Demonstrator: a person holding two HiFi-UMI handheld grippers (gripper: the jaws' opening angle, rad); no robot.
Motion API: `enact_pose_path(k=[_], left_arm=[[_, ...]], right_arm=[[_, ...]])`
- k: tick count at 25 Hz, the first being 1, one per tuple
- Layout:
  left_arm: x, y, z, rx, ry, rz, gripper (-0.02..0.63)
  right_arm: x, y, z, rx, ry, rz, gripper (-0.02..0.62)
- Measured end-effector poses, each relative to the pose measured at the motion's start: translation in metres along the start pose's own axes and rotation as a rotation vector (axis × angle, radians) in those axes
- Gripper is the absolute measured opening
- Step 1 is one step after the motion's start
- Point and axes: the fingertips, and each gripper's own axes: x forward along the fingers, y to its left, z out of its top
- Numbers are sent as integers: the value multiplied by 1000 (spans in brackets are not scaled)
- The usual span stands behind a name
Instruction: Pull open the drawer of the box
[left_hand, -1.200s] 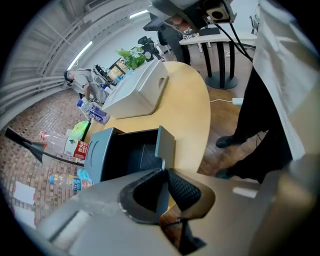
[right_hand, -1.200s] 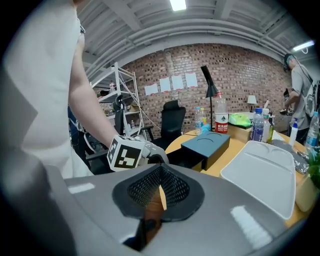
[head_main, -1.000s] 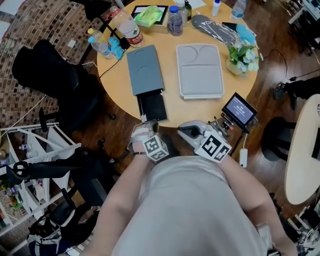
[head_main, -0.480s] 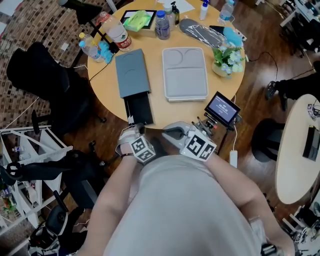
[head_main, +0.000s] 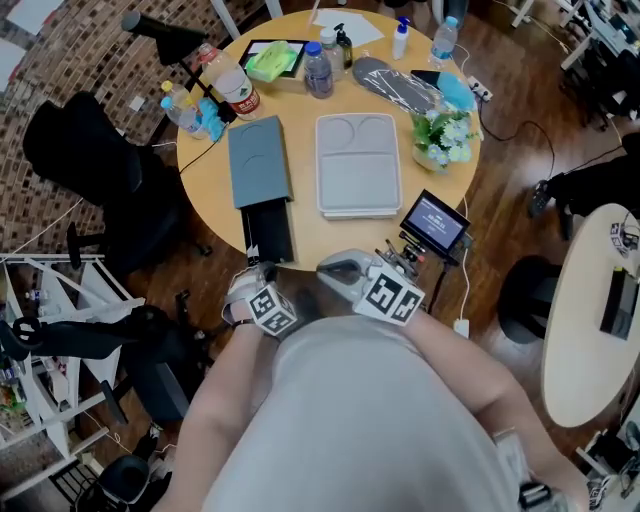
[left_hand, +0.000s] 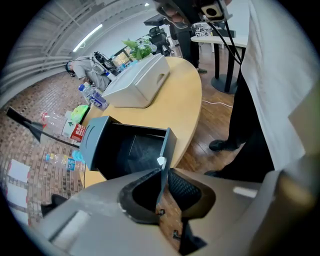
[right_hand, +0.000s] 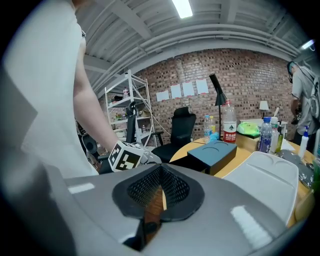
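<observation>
On the round table (head_main: 308, 232) before you, the box (head_main: 258, 160) lies at the left, its drawer (head_main: 270, 235) drawn out toward you as far as the table's near edge. The tray (head_main: 358, 165) lies just beside the box on its right. Bottles (head_main: 318, 72) stand behind them, a potted plant (head_main: 440, 135) stands right of the tray, a small monitor (head_main: 433, 222) sits at the near right edge, and an office chair (head_main: 90, 160) stands off to the table's left.

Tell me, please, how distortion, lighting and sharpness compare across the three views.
Head view: evenly lit and sharp, with the round table only mildly bent. Left gripper view: strong fisheye with black corners, table edge bowed, the open drawer a dark, shadowed well. Right gripper view: same fisheye, with the ceiling light blown out.
</observation>
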Motion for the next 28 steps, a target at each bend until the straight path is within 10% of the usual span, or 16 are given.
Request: enact_pose_path(k=[4, 9, 17, 28], left_arm=[[-10, -7, -5, -150, -12, -3, 46], [-35, -3, -1, -553, -91, 24, 11], [-86, 4, 22, -1038, -369, 28, 6], [-173, 2, 58, -1113, -782, 51, 5]], right_arm=[[-10, -1, -1, -11, -5, 29, 6], [-21, -1, -11, -28, 6, 78, 6], [-29, -1, -18, -63, 32, 132, 6], [-13, 36, -1, -118, 8, 224, 6]])
